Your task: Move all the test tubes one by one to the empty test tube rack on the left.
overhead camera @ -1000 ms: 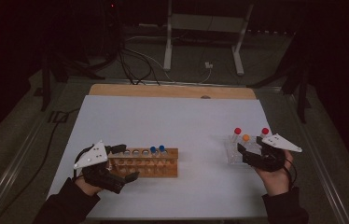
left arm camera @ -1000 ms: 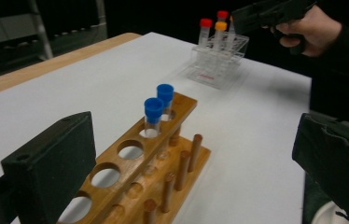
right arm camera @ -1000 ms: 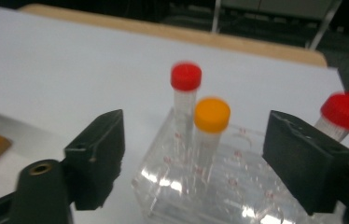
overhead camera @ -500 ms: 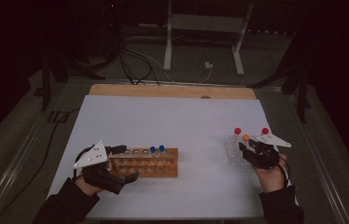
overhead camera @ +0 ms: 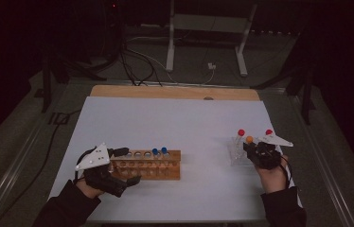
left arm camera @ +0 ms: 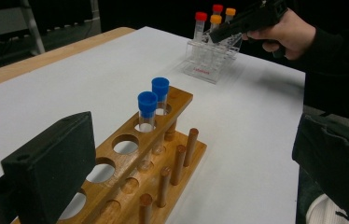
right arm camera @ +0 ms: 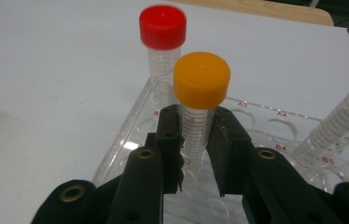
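Right gripper (right arm camera: 195, 154): we see jaws just closed on orange-capped tube (right arm camera: 199, 100), upright in clear rack (right arm camera: 121, 144) at surface (overhead camera: 189, 118) right | red-capped tube (right arm camera: 162, 51) just behind, same rack | left gripper (overhead camera: 120, 165): jaws spread wide around end of wooden rack (overhead camera: 149, 165), not gripping | two blue-capped tubes (left arm camera: 153, 100) upright there.

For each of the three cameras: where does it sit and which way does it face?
High view: above the table's near side, facing forward and down; forearms, left gripper, right gripper.
Left gripper view: along its open jaws over the wooden rack; the right hand beyond.
Right gripper view: along jaws shut on the orange-capped tube.
All share the clear rack.
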Demonstrator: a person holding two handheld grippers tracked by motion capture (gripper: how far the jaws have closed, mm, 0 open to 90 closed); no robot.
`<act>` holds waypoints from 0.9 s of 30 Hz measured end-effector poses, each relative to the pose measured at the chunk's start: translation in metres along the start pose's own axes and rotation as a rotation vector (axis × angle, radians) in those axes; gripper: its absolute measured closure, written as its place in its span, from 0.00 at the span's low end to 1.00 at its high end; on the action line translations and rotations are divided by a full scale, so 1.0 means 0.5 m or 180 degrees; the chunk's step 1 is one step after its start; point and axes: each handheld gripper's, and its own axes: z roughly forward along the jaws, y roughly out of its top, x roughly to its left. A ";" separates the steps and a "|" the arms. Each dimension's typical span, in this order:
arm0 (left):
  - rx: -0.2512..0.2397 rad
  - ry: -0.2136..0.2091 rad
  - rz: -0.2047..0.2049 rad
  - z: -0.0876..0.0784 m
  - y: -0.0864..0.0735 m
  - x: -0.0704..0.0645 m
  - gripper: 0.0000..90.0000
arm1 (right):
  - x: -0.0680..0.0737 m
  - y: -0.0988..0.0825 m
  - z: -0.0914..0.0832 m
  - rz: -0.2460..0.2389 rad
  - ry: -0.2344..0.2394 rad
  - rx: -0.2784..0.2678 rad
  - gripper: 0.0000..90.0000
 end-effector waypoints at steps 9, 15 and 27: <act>0.0021 -0.0017 0.0010 0.001 0.002 -0.002 0.01 | 0.006 0.026 -0.050 -0.0055 -0.0035 -0.0293 0.83; 0.0027 -0.0042 0.0027 0.001 0.003 -0.003 0.01 | 0.016 0.039 -0.085 -0.0158 -0.0050 -0.0453 0.83; 0.0024 -0.0029 0.0044 0.001 0.016 -0.014 0.01 | 0.088 0.066 -0.134 -0.0430 0.0326 -0.0630 0.83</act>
